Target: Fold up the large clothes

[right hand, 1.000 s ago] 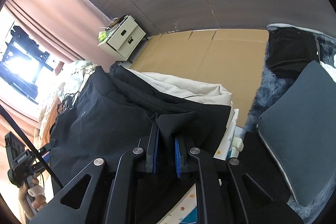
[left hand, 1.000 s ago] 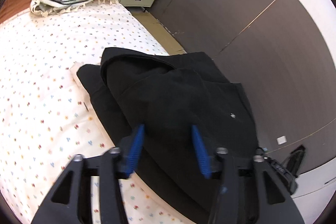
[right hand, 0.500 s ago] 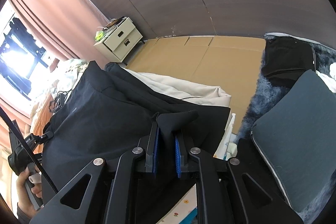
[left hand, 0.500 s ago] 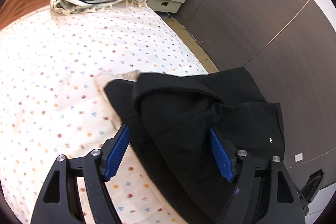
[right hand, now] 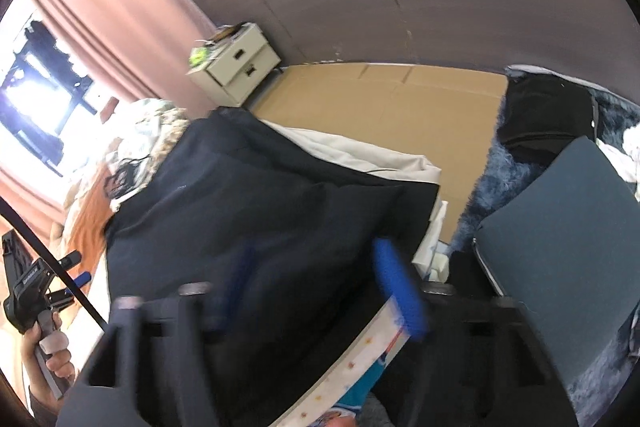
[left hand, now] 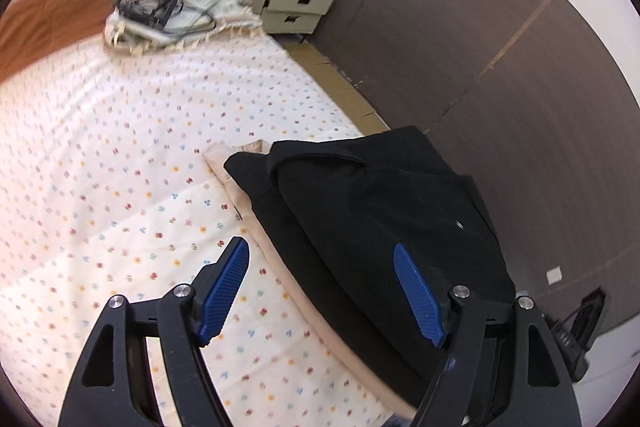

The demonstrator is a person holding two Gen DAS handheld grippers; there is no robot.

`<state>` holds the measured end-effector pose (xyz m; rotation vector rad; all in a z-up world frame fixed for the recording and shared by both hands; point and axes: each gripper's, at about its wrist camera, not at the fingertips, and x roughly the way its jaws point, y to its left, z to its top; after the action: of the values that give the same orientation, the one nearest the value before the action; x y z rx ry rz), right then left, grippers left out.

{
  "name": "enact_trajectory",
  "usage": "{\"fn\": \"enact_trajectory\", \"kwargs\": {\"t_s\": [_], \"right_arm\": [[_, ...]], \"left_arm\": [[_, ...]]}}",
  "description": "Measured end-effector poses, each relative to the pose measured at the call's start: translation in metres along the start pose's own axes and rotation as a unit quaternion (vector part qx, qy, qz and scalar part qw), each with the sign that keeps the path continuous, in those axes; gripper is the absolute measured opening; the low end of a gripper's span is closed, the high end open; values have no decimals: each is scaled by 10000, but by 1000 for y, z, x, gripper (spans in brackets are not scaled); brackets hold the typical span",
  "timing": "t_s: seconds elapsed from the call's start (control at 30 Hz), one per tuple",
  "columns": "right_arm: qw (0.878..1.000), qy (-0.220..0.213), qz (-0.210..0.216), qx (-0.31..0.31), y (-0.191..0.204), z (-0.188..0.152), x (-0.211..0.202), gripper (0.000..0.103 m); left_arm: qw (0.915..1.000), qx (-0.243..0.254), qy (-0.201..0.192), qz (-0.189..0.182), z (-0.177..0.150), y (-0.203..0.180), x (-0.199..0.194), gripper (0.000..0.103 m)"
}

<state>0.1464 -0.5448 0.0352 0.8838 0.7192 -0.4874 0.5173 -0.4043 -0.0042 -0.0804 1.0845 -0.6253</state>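
Observation:
A black garment (left hand: 372, 211) lies folded on a beige garment (left hand: 280, 279) near the edge of the flower-print bed (left hand: 120, 187). My left gripper (left hand: 324, 287) is wide open and empty, above the garment's near left edge. In the right wrist view the black garment (right hand: 248, 211) fills the middle, over a cream cloth (right hand: 360, 155). My right gripper (right hand: 316, 287) is open, blurred by motion, above the garment's near edge. The left gripper (right hand: 76, 279) also shows at the far left of this view.
A folded blanket with a black cable bundle (left hand: 156, 7) lies at the bed's head. A white two-drawer nightstand (left hand: 292, 7) stands by the dark wall. Cardboard (right hand: 400, 99) covers the floor. A grey cushion (right hand: 560, 247) and a dark bag (right hand: 548, 115) lie at the right.
My right gripper has opened and let go of the black garment's fold. My left gripper has drawn back to the left, wide open, uncovering the beige garment's edge.

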Motion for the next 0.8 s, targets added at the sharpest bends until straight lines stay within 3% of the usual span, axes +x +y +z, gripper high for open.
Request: {"fn": "enact_trajectory", "kwargs": {"t_s": [0.3,0.47,0.5,0.8], "right_arm": [[9993,-42,244,-262,21,-18,-60,81],[9986,-163,145,-491,29,-31,-93,95],[9982,-199,149,-542,32,-35,-100,102],[9975,-494,207,-452,41,-81,-152,103]], "left_arm": [[9982,504,-278,-146,-29,-23,-84,78],[9961,661,-552,-189,-52,-26,-133,101],[9957,667,-614,-215,-56,-23,-142,102],[9917,853,-955,-134,-107,-12,-223,103]]}}
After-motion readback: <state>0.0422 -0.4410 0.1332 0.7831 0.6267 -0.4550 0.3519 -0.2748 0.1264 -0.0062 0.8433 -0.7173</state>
